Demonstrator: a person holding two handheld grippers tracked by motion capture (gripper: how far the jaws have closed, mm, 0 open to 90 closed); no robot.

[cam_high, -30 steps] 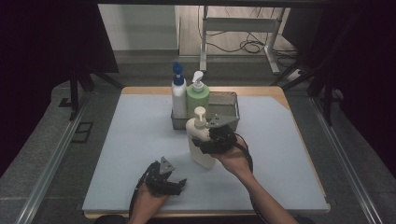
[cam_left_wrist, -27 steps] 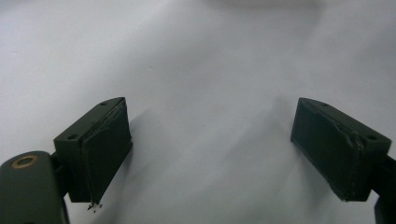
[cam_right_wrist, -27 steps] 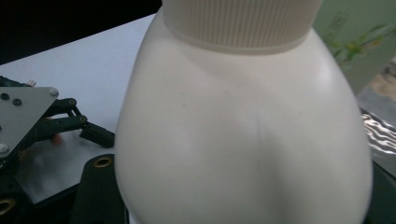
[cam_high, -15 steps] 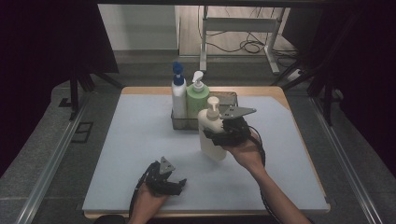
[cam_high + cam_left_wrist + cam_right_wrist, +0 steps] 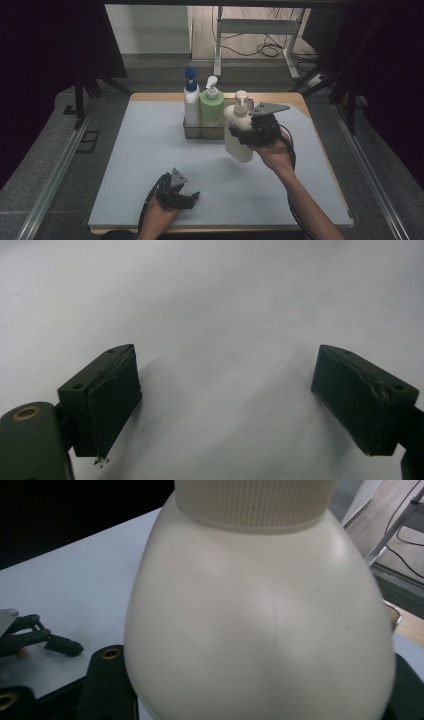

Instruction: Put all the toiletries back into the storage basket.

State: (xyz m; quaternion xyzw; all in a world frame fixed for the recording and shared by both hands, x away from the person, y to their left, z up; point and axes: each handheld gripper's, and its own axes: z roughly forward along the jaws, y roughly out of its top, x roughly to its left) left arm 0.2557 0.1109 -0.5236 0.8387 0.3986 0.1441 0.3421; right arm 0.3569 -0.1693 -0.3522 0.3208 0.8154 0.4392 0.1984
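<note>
Transfer step in hand: we find the right claw (image 5: 243,134) clamped on the cream pump bottle (image 5: 237,131), lifted clear of the bench (image 5: 150,150) beside the wire basket (image 5: 202,132). Left claw (image 5: 184,196) rests wide open and empty. Next move, we judge, calls for lowering the bottle upright into the basket's free end.

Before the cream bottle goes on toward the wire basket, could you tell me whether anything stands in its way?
Nothing visible blocks it. The right tool holds the cream bottle just right of the green bottle; the basket already holds that and the white bottle.

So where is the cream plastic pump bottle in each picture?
High view: cream plastic pump bottle right of centre, held by the right gripper beside the wire basket.
Left gripper view: not in it.
Right gripper view: bottle close up, centre.
Shared landmark: pale blue mat.
</note>
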